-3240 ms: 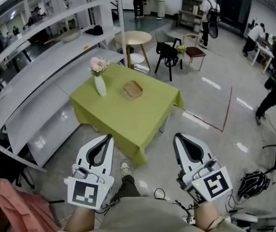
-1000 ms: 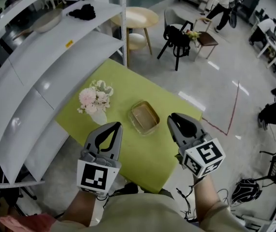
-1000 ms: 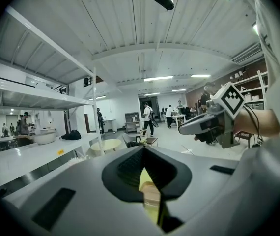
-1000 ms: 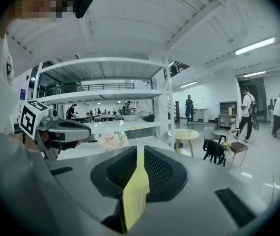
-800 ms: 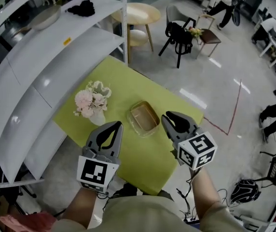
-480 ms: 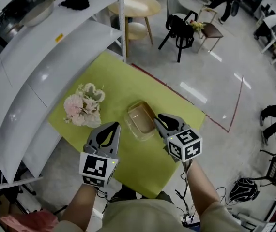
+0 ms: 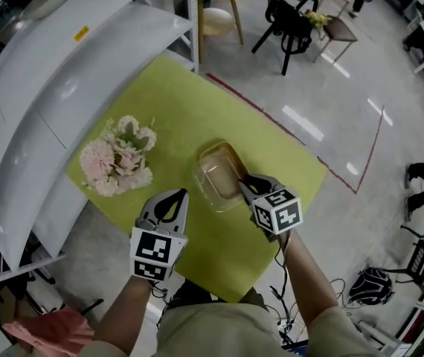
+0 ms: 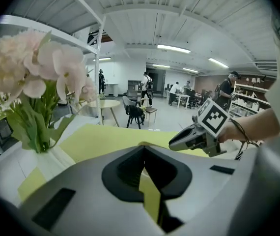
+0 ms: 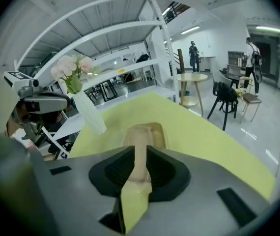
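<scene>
My right gripper [image 9: 137, 149] has its jaws only a narrow slit apart, with nothing between them. Through the slit I see the clear, shallow tray [image 7: 213, 171] lying on the green tablecloth [image 7: 197, 114]. In the head view the tips sit at the tray's near right rim; I cannot tell whether they touch it or hover just above. My left gripper [image 8: 143, 149] has its jaws pressed together on nothing. It hangs over the table's near edge, close to the white vase of pink flowers [image 7: 115, 162].

My main worry is the tray. It looks light, and with so slim a gap the jaws could butt its rim and push it across the cloth, or bunch the cloth under it. The vase is tall and narrow, so I judge that a sideways swing of the left gripper could tip it.

The right arm reaches forward from the lower right, gripper pitched down and marker cube facing up. The left arm is drawn back and lower, pointing towards the flowers and the white shelving [image 7: 41, 80] beyond.
</scene>
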{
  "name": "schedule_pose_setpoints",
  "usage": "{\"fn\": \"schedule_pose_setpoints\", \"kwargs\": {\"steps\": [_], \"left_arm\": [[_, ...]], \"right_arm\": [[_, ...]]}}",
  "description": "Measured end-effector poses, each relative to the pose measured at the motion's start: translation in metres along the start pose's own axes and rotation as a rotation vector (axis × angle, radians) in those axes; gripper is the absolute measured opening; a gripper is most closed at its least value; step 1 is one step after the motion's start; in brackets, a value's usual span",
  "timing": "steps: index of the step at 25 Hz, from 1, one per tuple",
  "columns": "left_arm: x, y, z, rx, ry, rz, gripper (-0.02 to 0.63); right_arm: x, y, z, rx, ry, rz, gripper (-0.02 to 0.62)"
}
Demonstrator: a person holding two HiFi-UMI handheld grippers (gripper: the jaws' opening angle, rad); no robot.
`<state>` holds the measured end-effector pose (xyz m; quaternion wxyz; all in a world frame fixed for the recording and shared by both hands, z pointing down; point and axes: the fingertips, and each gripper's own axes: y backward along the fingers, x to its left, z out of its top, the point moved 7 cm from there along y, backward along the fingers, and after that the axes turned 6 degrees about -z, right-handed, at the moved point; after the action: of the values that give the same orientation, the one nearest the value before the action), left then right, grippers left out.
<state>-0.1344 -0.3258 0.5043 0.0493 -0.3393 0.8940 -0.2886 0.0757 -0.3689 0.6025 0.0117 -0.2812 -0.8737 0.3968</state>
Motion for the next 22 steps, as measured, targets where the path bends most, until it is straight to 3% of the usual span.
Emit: {"fn": "schedule_pose_setpoints", "kwargs": {"steps": [10, 22], "left_arm": [[0.002, -0.008, -0.024, 0.054, 0.036, -0.001, 0.006], [-0.003, -0.004, -0.033, 0.070, 0.045, 0.008, 0.006]], "right_arm": [[-0.013, -0.027, -0.030, 0.123, -0.022, -0.005, 0.080], [-0.012, -0.029, -0.029, 0.136, -0.016, -0.020, 0.018]]}}
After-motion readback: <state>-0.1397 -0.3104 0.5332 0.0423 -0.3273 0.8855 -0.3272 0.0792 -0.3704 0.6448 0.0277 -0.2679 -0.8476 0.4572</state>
